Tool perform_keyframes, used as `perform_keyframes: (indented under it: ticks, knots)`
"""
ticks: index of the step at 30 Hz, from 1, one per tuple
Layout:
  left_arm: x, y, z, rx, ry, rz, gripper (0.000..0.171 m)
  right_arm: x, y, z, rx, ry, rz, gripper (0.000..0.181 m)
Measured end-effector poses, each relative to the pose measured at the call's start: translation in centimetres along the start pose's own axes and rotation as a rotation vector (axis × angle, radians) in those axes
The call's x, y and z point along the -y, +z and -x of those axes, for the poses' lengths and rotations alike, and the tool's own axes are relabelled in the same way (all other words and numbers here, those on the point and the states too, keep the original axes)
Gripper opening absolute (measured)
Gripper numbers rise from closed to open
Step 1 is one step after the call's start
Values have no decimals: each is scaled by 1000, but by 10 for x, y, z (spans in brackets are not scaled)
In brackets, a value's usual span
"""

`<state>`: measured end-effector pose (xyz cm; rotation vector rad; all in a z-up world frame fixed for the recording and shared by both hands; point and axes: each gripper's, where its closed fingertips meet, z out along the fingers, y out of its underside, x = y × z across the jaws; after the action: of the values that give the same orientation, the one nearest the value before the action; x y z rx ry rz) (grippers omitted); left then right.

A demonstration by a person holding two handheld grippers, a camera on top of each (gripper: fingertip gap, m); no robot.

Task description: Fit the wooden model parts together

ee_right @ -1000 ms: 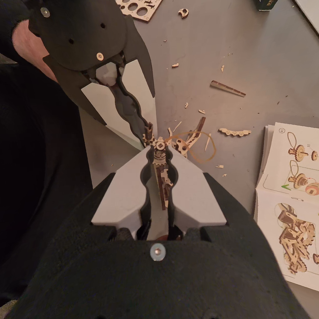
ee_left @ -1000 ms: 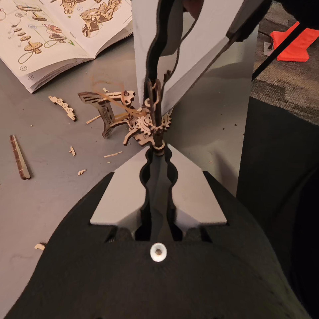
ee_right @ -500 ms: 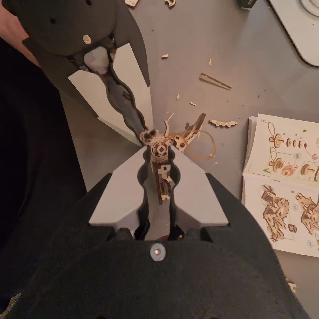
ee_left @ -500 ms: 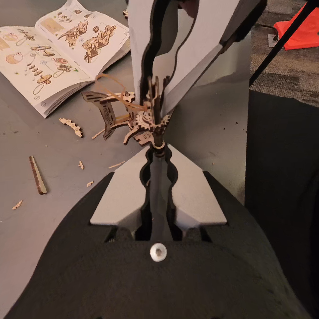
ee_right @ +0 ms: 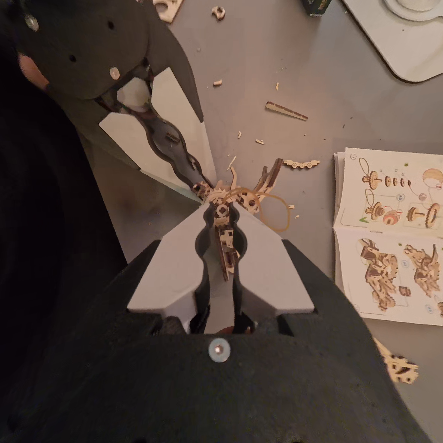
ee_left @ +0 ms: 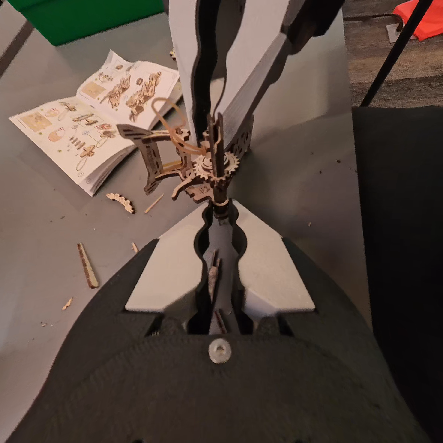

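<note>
The wooden model [ee_left: 211,165] is a small assembly of gears, a dark curved frame and a loose rubber band [ee_left: 167,112], held in the air above the grey table [ee_left: 48,239]. My left gripper [ee_left: 219,208] is shut on the short axle at the model's near end. My right gripper [ee_left: 211,130] comes in from above and is shut on an upright flat part of the model. In the right wrist view, my right gripper [ee_right: 221,207] pinches the gear part of the model [ee_right: 226,242], and the left gripper [ee_right: 203,185] meets it from the upper left.
An open instruction booklet [ee_left: 96,124] [ee_right: 388,235] lies on the table. Nearby are a curved toothed piece [ee_left: 121,202] [ee_right: 300,164], a wedge stick [ee_left: 87,266] [ee_right: 286,111] and wood chips. A green box [ee_left: 84,19] stands far left, a white board [ee_right: 407,36] far right. The table edge [ee_left: 352,167] runs on the right. The tips of both grippers are at nearly the same place.
Both grippers keep their hold on the model and have moved together with it. In the left wrist view the booklet has slid toward the centre and the green box has come into view.
</note>
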<state>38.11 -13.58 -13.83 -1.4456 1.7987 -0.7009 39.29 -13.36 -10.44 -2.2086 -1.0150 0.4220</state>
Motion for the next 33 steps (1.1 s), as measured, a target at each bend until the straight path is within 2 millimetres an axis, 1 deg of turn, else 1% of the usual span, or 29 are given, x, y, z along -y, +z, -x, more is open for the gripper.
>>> perform_keyframes:
  ticks: [3,5,9,13,17,19,27,33]
  knots:
    - [2,-1,3,15,18,-7,10,0,-3,-4,-23,60,-70,8]
    - [4,-1,3,16,27,-12,10,1,-4,-6,-56,63,-105,8]
    - [6,-2,3,24,46,-16,10,3,-5,-4,-69,73,-165,9]
    - [10,-4,4,44,71,-26,10,4,-8,-7,-83,79,-222,8]
    - [10,-5,3,41,75,-31,10,-2,-9,-10,-108,70,-193,10]
    - [13,-6,3,44,81,-41,10,0,-11,-9,-116,46,-210,10]
    - [12,-7,4,39,72,-46,10,4,-10,-9,-184,-21,-195,9]
    - [13,-7,4,46,85,-52,10,5,-10,-9,-212,-21,-190,9]
